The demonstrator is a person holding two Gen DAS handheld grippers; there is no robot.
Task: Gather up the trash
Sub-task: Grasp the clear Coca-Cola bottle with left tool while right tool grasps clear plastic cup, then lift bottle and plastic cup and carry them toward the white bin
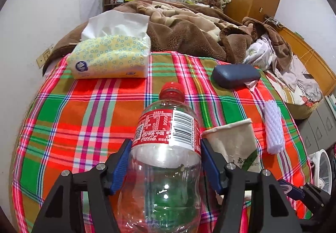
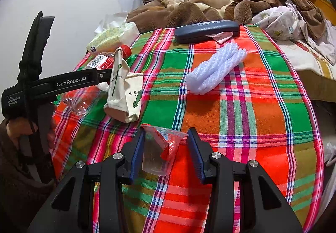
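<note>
An empty clear cola bottle (image 1: 166, 128) with a red cap and label lies on the plaid cloth (image 1: 84, 107), cap pointing away. My left gripper (image 1: 164, 147) is shut on it, with both blue pads against its sides just below the label. In the right wrist view my right gripper (image 2: 166, 145) is shut on a squashed clear plastic cup (image 2: 159, 149) with something red inside. Crumpled paper cups (image 2: 124, 94) lie beside the bottle (image 2: 98, 63), touching the left gripper's finger (image 2: 100, 75). White foam netting (image 2: 216, 71) lies further right.
A yellow tissue pack (image 1: 111, 59), a dark blue glasses case (image 1: 235, 74) and a pink paper scrap (image 2: 222, 35) sit at the far side of the cloth. A brown blanket (image 1: 189, 29) is heaped behind. A white wall runs along the left; the bed drops off at the right.
</note>
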